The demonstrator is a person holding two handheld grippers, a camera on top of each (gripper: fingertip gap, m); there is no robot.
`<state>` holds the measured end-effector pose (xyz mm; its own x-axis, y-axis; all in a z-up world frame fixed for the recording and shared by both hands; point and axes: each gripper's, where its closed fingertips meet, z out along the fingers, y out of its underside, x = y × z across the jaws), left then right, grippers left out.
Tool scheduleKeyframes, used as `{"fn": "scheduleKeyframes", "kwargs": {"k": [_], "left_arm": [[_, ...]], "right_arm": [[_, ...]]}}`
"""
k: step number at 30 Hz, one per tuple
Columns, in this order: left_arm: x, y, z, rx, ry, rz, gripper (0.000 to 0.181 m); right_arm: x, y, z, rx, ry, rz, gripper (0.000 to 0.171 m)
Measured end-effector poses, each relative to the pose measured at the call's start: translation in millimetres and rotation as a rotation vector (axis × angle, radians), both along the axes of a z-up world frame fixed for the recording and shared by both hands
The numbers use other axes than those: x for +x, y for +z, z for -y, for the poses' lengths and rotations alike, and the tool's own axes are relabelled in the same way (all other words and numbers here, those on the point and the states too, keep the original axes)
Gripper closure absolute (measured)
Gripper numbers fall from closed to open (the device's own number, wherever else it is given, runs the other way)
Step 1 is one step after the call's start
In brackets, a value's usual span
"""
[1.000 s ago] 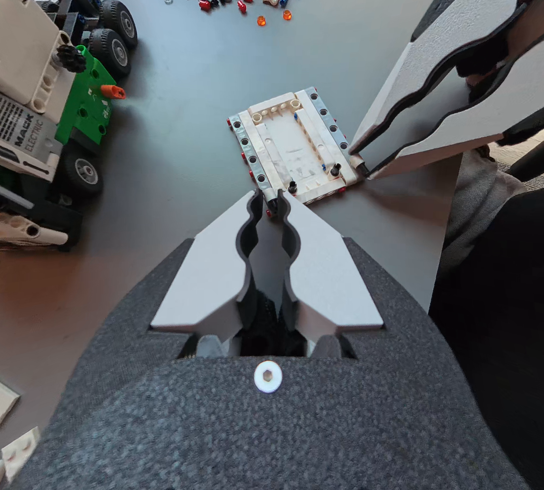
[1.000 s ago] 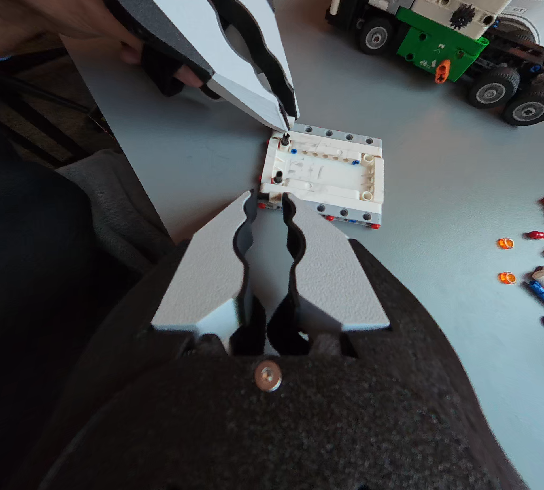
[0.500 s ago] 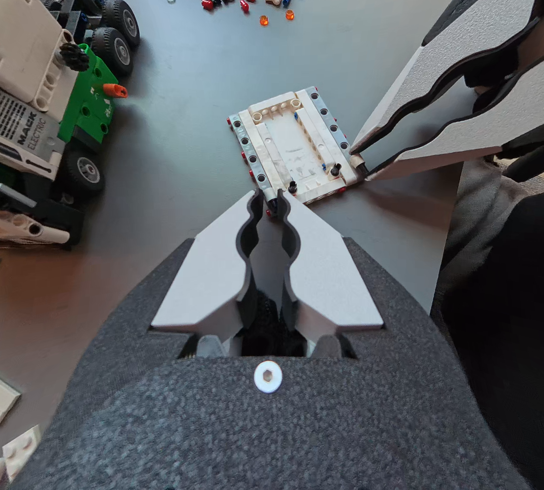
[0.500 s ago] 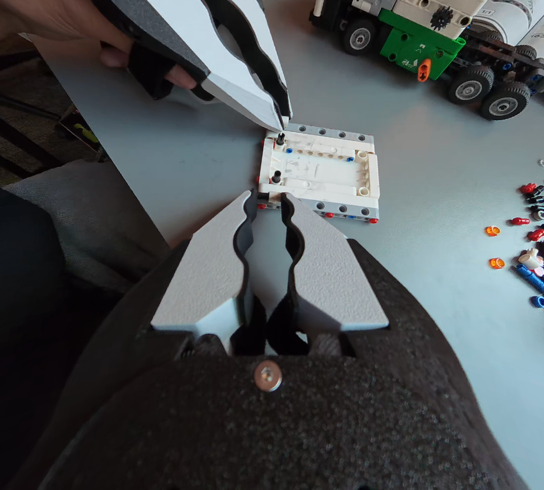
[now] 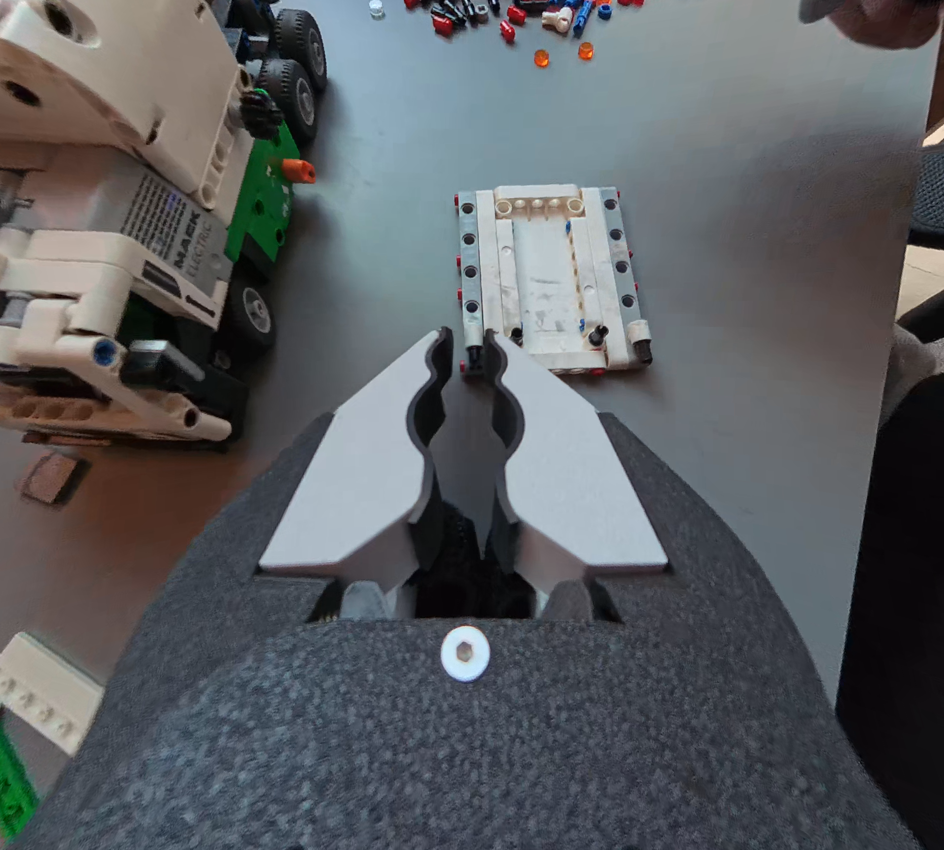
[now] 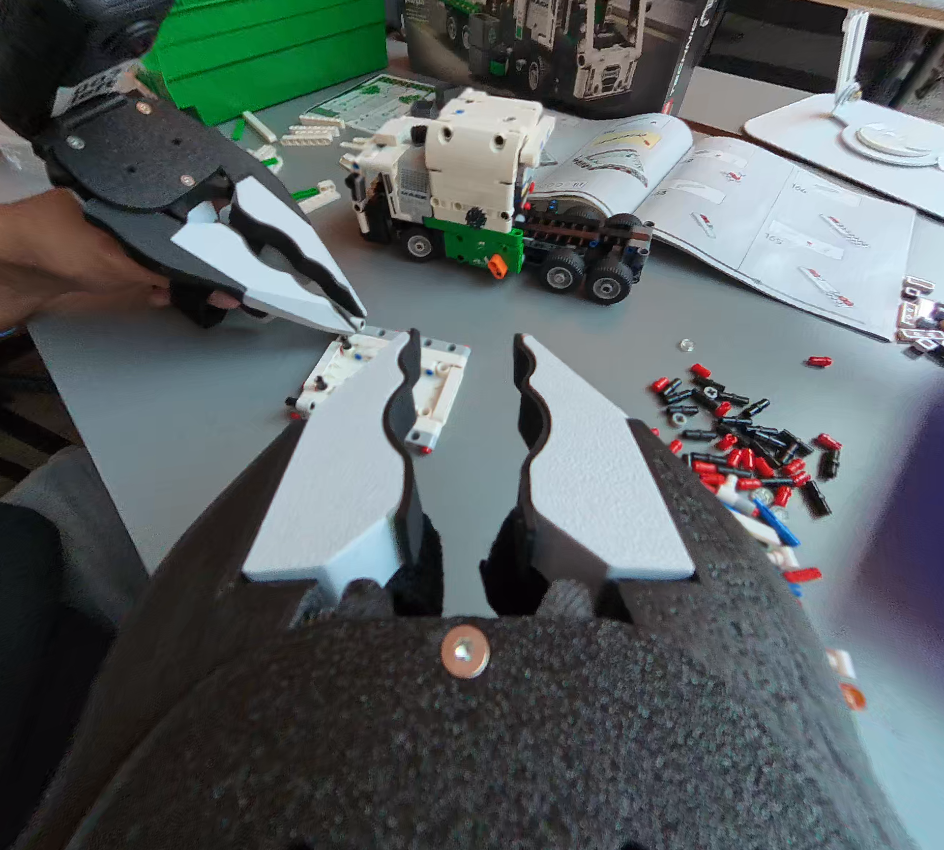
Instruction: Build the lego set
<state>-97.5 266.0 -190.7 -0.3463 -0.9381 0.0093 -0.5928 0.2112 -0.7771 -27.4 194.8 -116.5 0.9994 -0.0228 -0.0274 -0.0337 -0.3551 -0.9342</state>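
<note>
We're looking across the grey table (image 6: 511, 314), and the biggest thing on it is the white, green and black lego truck (image 6: 475, 197), standing on its wheels toward the far edge in the right wrist view, cab and body largely together but the rear chassis bare, so we judge the build well along and not finished. Nearer the front edge lies the flat white and grey rectangular lego panel (image 5: 546, 274), studded with red, blue and black pins along its rim, a sub-assembly not yet joined to the truck. Off toward the right side sits the loose pile of red, black and blue connector pins (image 6: 751, 447), plenty unused. Now the tools: the left gripper (image 5: 470, 355) reaches low, nearly level with the table, its fingers drawn close around the black pin end at the panel's near-left corner, pinching it as best we can judge. The right gripper (image 6: 465, 345) is lifted above the table, tilted down between panel and pile, fingers spread wide with nothing between them.
</note>
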Motion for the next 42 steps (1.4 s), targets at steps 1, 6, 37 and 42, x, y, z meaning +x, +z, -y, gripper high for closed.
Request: {"fn": "scheduleKeyframes", "kwargs": {"k": [1,6,37,42], "left_arm": [[1,5,-2,-0.012,0.007,0.026,0.165],[-6,57,-22,-0.124,0.056,0.298,0.152],[-7,67,-83,-0.164,0.218,0.407,0.16],[-8,66,-83,-0.145,0.225,0.403,0.159]], "right_arm": [[6,0,-6,0.01,0.0,-0.03,0.134],[40,10,-40,0.127,-0.015,-0.087,0.132],[89,-8,-62,0.002,-0.136,0.012,0.146],[88,-5,-62,0.014,-0.133,0.018,0.148]]}}
